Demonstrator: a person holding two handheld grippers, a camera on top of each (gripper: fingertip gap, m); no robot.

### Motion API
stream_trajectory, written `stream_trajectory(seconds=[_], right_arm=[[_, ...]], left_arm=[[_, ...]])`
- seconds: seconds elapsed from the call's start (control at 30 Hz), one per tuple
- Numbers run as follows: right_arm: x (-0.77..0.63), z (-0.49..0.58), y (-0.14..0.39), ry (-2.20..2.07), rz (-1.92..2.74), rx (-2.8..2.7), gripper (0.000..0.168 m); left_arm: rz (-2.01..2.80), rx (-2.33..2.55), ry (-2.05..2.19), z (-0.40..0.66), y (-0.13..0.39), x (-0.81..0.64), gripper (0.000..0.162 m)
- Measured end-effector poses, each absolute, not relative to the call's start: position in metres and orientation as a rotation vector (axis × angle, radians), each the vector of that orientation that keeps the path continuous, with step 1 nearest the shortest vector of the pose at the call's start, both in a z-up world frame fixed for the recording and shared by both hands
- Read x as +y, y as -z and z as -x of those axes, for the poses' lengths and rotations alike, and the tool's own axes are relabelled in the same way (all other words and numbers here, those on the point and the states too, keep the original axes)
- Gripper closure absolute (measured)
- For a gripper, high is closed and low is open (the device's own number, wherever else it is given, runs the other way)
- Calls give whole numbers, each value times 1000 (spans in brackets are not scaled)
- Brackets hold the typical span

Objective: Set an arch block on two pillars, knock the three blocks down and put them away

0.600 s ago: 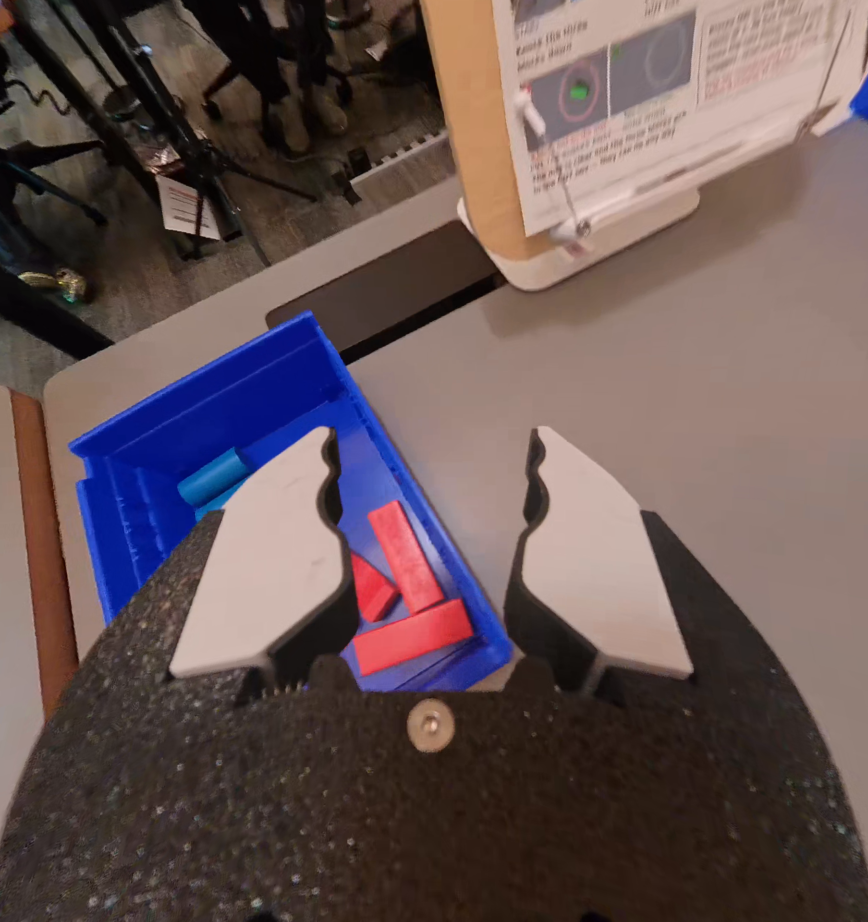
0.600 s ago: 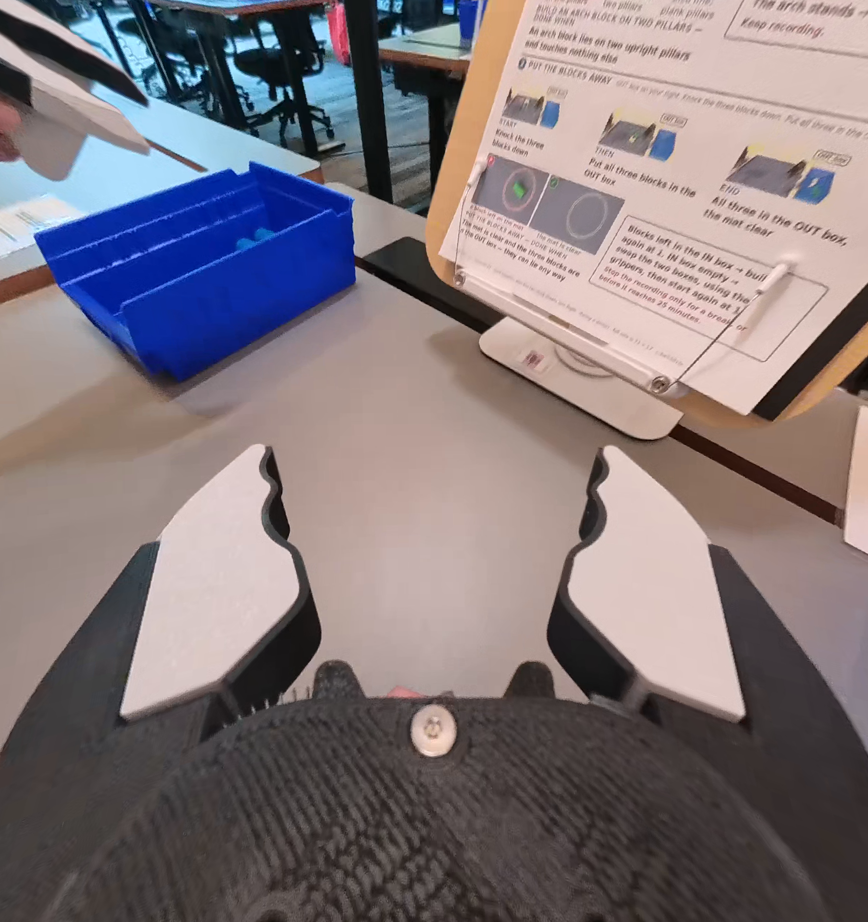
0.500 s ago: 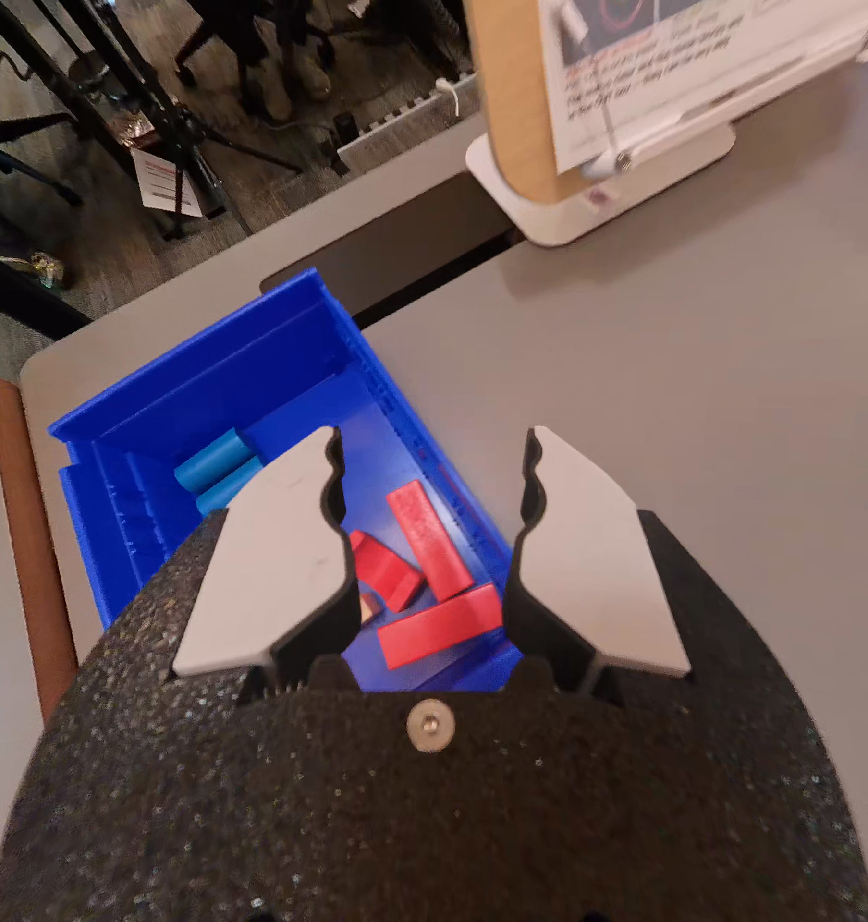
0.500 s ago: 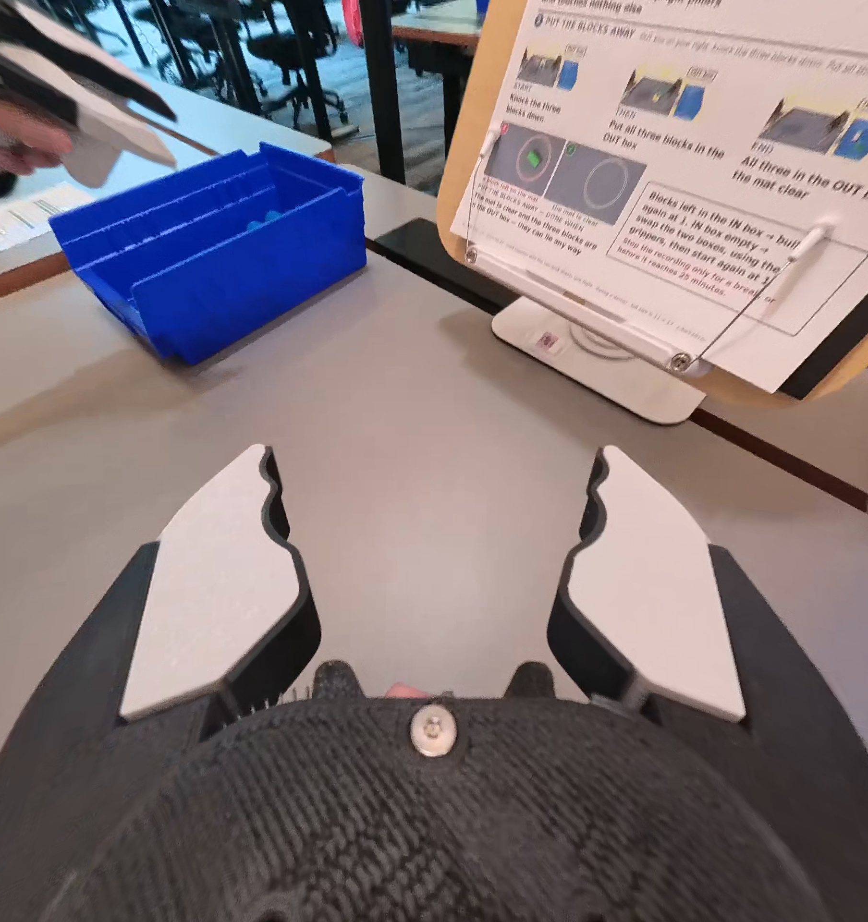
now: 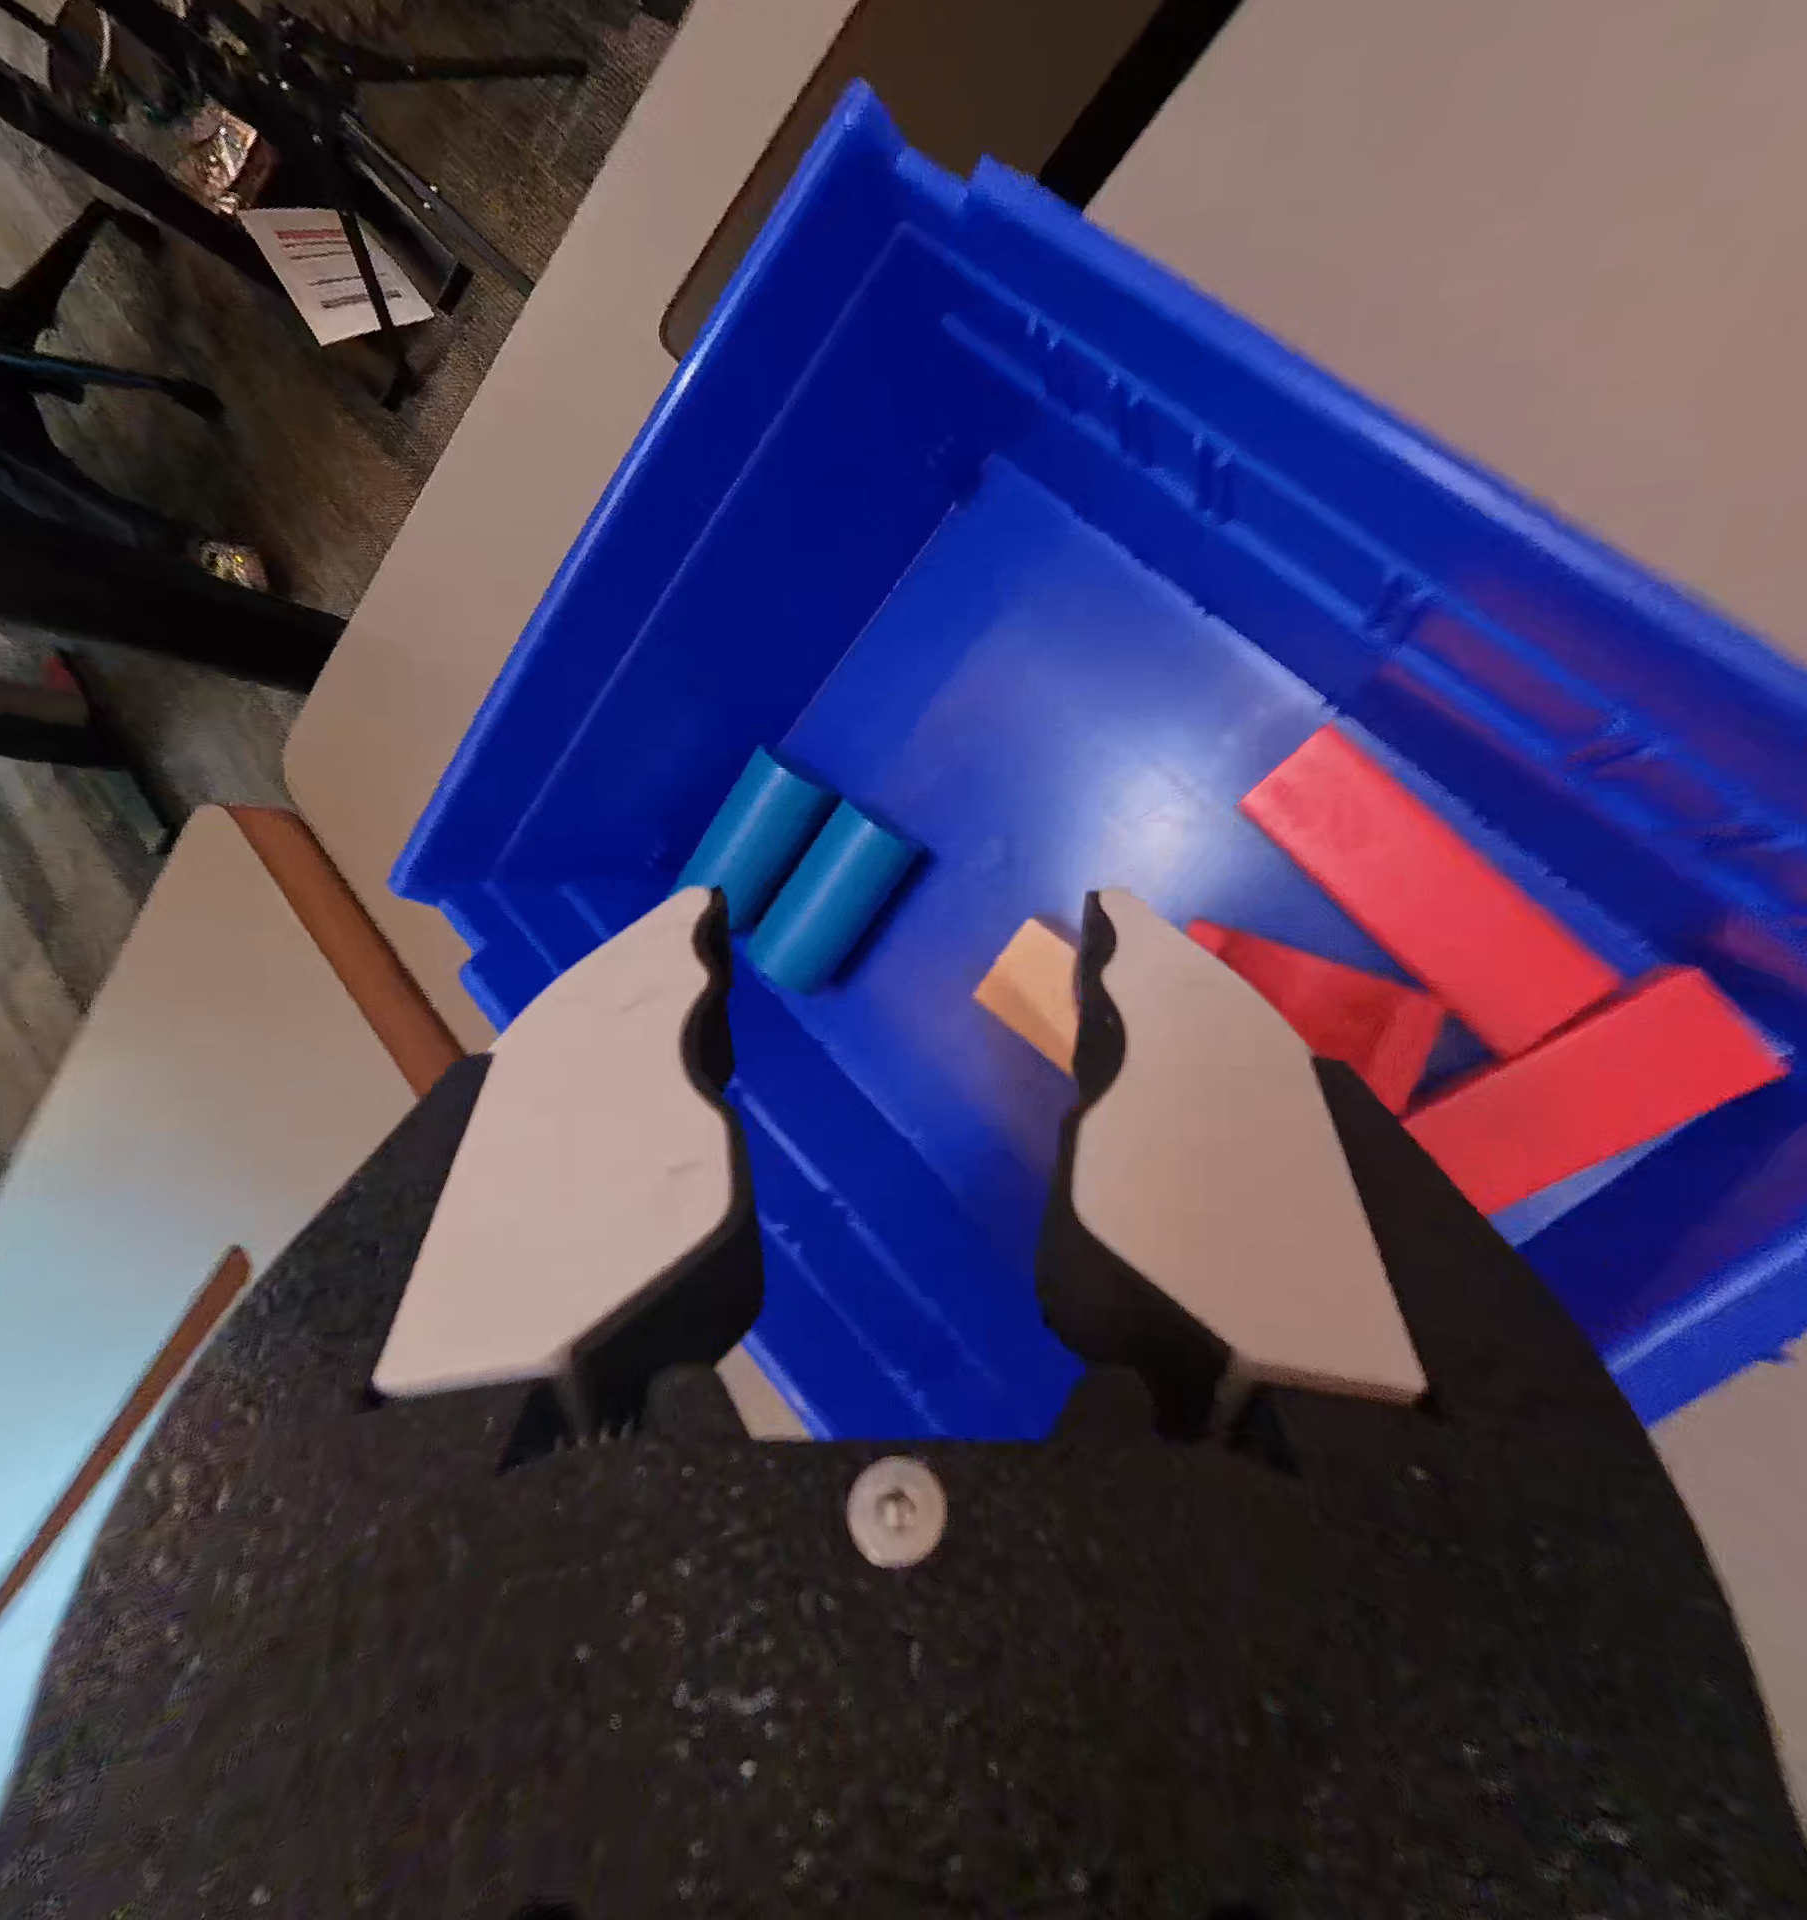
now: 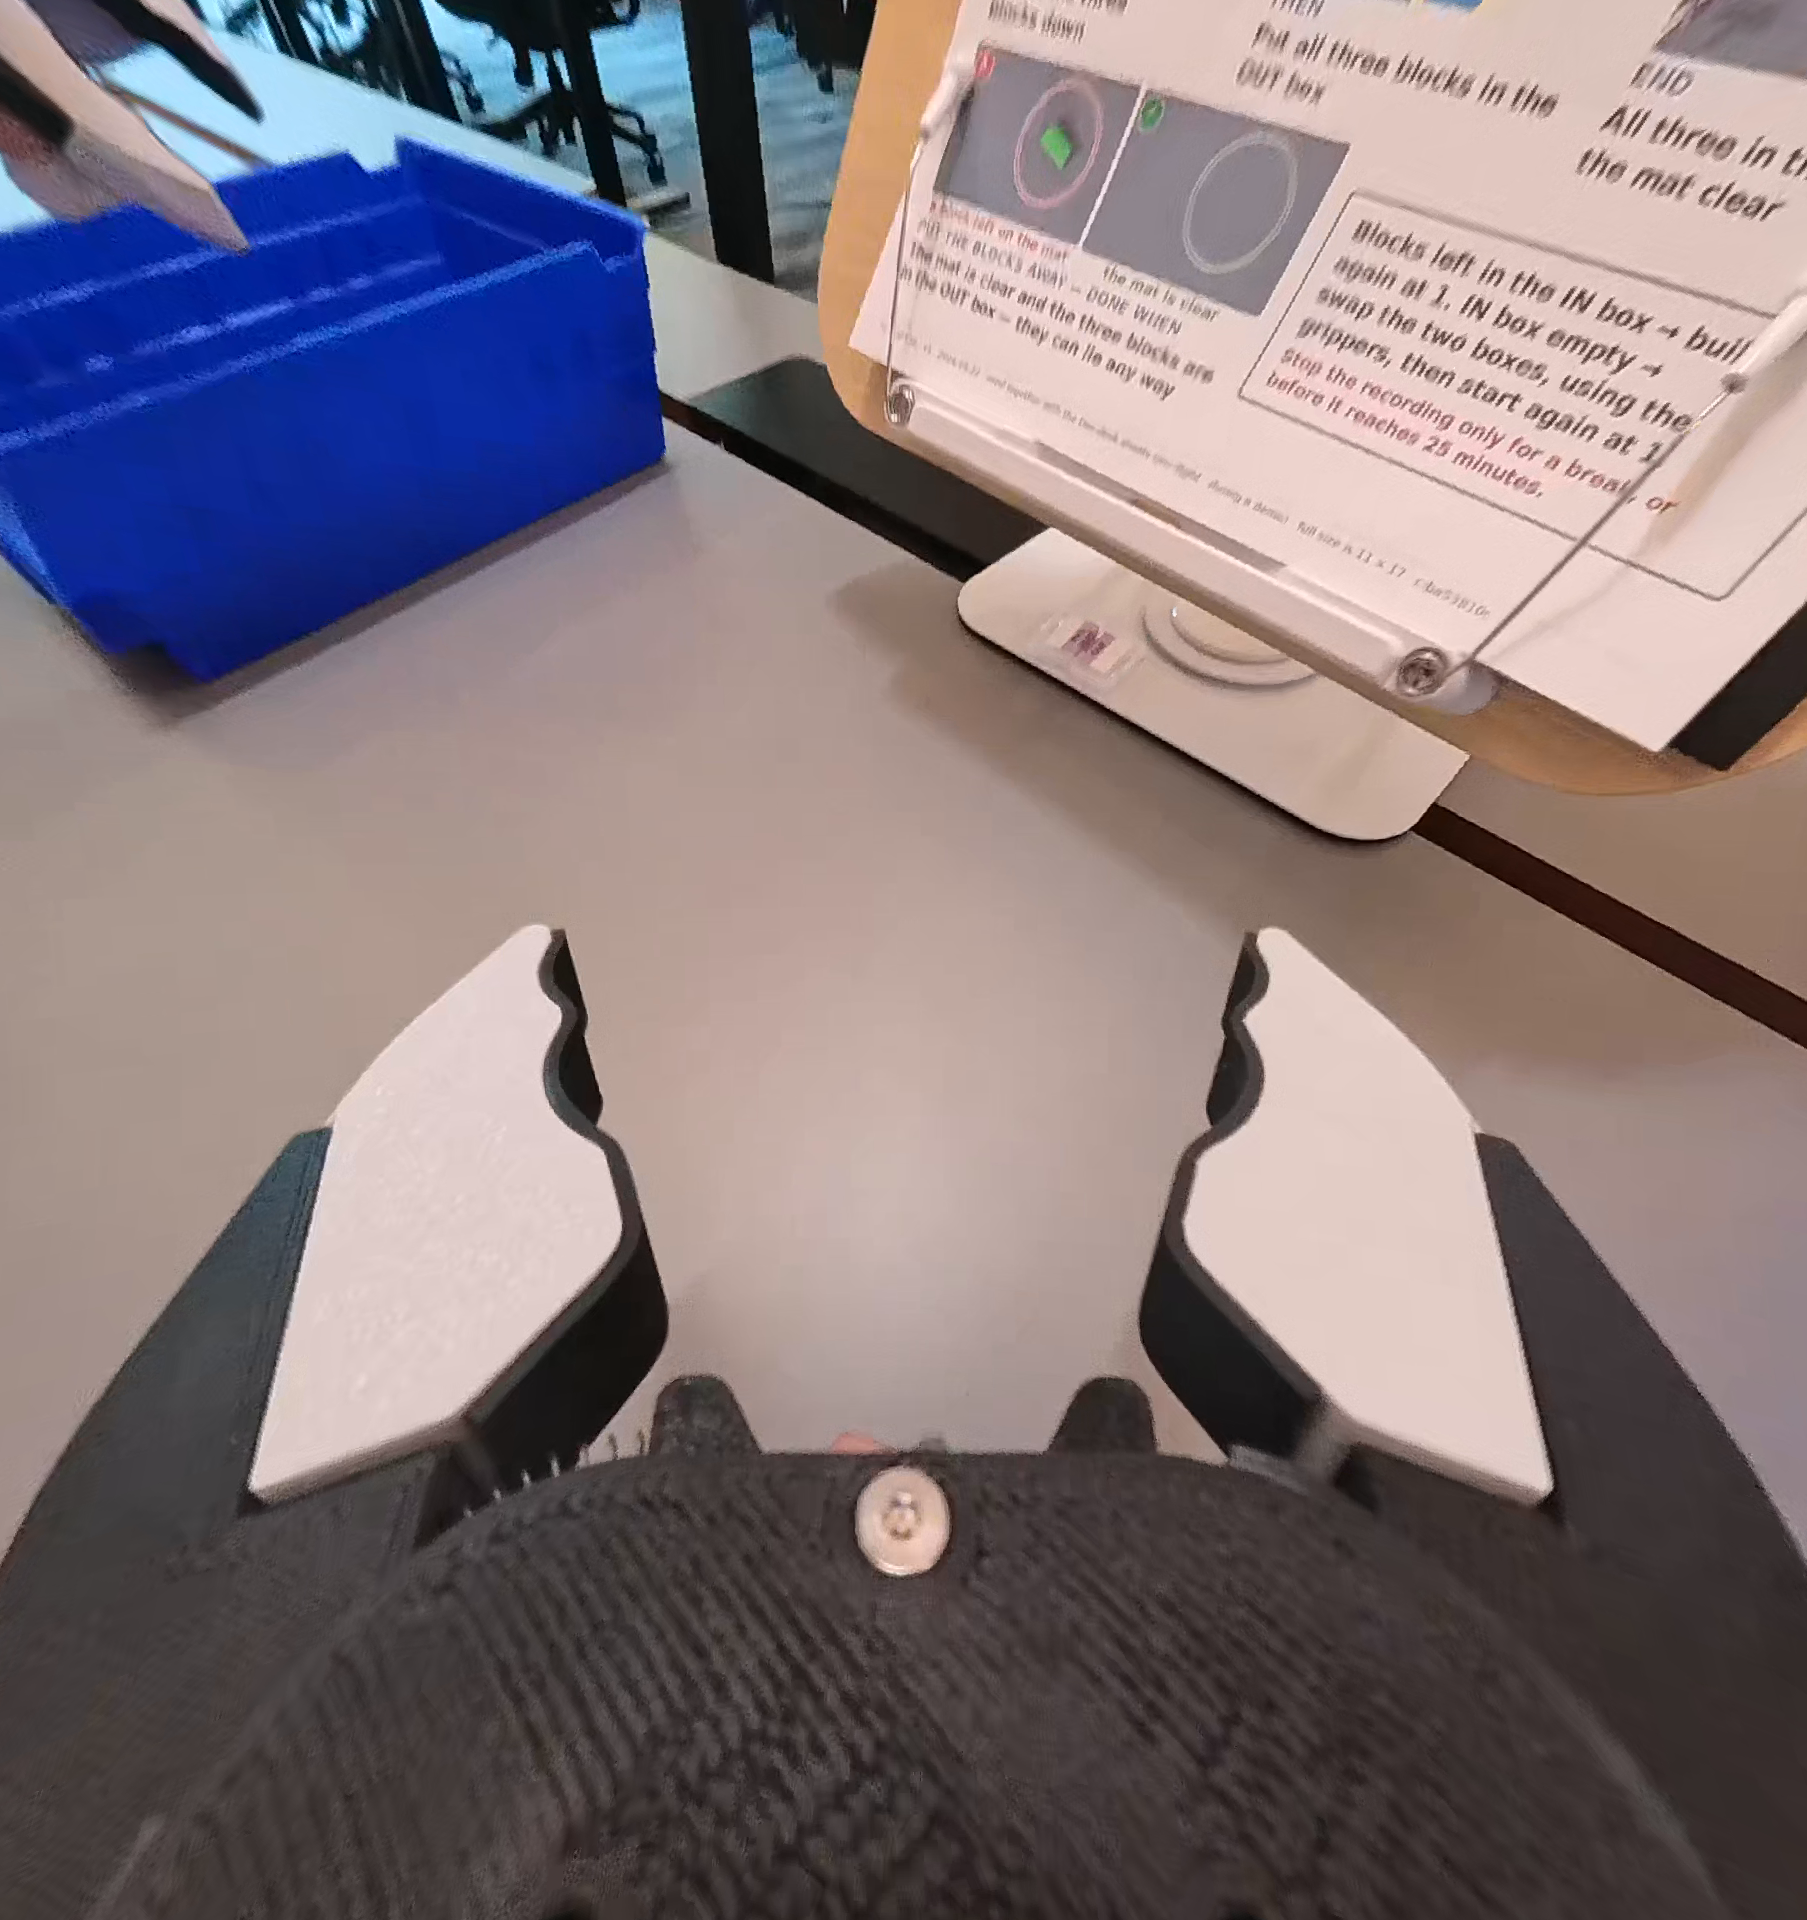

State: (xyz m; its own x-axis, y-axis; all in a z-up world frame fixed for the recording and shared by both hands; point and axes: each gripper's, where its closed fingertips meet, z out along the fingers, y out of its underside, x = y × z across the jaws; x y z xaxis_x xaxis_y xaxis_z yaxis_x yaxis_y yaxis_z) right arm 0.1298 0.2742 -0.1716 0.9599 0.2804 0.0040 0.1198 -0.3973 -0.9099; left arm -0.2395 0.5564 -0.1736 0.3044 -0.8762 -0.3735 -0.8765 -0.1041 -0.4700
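My left gripper (image 5: 899, 914) is open and empty, hovering over a blue bin (image 5: 733, 499). In the bin lie two teal cylinders (image 5: 805, 883) side by side, a tan block (image 5: 1029, 987) partly hidden by my right finger, and three red blocks (image 5: 1418, 883) piled at the right end. My right gripper (image 6: 904, 940) is open and empty above the bare grey table (image 6: 774, 790). In the right wrist view the blue bin (image 6: 307, 436) stands at the far left, with the left gripper's fingers (image 6: 99, 145) above it.
A wooden clipboard stand with a printed instruction sheet (image 6: 1398, 312) on a white base (image 6: 1242, 686) stands at the back of the table. Beyond the table edge are the floor, a tripod (image 5: 286, 135) and chairs. A second table (image 5: 68, 1195) adjoins on the left. Spacing between my two grippers at the tips: around 50 centimetres. The tan block (image 5: 1029, 987) is closer to my left gripper, around 8 centimetres from its tips; the right tips are 45 centimetres off.
My left gripper has moved forward over the bin and rolled, so the bin's inside now fills its view. My right gripper has moved forward towards the stand, still open.
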Motion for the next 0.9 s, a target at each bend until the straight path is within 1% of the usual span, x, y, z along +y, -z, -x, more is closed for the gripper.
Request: stream_trajectory(seconds=[0.07, 0.17, 0.3, 0.43, 0.53, 0.67, 0.9], right_arm=[[278, -129, 180, -154, 2013, -306, 51], [284, -125, 187, -155, 2028, -315, 51], [286, -120, 193, -175, 2048, -329, 51], [287, -121, 198, -161, 2066, -336, 52], [286, -122, 199, -173, 2069, -324, 52], [284, -126, 201, -170, 2076, -317, 52], [283, -127, 209, -178, 2097, -325, 52]], left_arm=[[1932, 1646, -45, 241, 182, 565, 103], [1901, 1787, -83, 240, 199, 573, 105], [1849, 1980, -251, 246, 222, 586, 106], [1814, 2113, -388, 249, 240, 600, 117], [1842, 2142, -378, 244, 250, 608, 123], [1932, 2211, -371, 245, 264, 608, 120], [1902, 2290, -509, 256, 280, 618, 123]])
